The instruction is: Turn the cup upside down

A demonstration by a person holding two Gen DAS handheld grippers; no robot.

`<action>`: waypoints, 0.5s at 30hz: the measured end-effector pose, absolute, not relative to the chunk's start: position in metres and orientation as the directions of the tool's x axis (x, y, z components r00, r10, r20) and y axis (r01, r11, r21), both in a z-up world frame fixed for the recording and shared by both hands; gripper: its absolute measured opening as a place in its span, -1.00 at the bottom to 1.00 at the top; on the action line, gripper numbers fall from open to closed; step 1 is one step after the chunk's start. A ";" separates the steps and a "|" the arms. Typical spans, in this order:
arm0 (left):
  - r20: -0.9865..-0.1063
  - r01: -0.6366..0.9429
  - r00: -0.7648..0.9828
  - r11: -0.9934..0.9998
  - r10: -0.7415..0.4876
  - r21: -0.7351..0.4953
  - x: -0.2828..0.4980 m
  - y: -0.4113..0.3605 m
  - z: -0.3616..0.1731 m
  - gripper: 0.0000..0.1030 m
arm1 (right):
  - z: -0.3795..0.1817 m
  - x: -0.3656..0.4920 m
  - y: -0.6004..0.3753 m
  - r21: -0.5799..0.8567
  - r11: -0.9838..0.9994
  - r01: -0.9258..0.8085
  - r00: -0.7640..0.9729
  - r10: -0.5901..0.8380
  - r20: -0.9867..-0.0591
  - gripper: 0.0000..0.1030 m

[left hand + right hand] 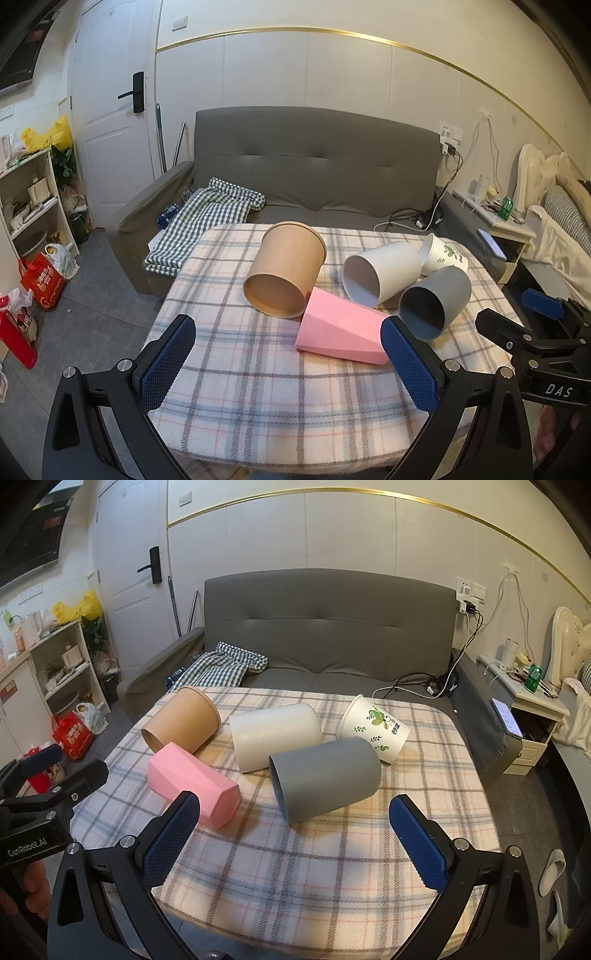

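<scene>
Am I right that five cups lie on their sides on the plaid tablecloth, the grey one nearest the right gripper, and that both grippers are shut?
Not quite: both grippers are open. The left gripper and right gripper each show spread jaws in their own wrist views. The rest holds: five cups lie on the plaid tablecloth, the grey cup nearest the right gripper.

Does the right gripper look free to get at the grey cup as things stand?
Probably yes. The right gripper is open, and the grey cup lies on its side straight ahead, nearest of the cups, with only bare tablecloth between.
</scene>
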State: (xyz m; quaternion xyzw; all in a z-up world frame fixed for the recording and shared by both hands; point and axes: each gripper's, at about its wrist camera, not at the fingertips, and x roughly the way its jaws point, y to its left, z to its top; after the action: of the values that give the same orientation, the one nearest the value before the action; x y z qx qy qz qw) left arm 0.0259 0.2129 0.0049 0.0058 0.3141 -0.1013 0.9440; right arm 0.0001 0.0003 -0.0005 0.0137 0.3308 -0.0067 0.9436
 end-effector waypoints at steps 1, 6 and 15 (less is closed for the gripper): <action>-0.593 0.196 0.783 0.979 -0.189 -0.053 0.026 0.213 0.005 1.00 | 0.000 0.000 0.000 0.020 1.000 0.021 0.781 -0.004 -0.624 1.00; -0.594 0.192 0.783 0.980 -0.186 -0.053 0.028 0.218 0.003 1.00 | 0.000 0.000 0.000 0.020 1.000 0.021 0.780 -0.004 -0.625 1.00; -0.603 0.199 0.774 0.979 -0.191 -0.054 0.025 0.214 0.002 1.00 | 0.000 0.000 0.000 0.021 1.000 0.021 0.780 -0.003 -0.625 1.00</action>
State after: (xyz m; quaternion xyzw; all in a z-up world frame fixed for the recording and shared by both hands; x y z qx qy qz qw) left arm 0.0253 0.2143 0.0023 0.0065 0.3196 -0.1034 0.9419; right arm 0.0000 0.0002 0.0000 0.0134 0.3312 -0.0063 0.9434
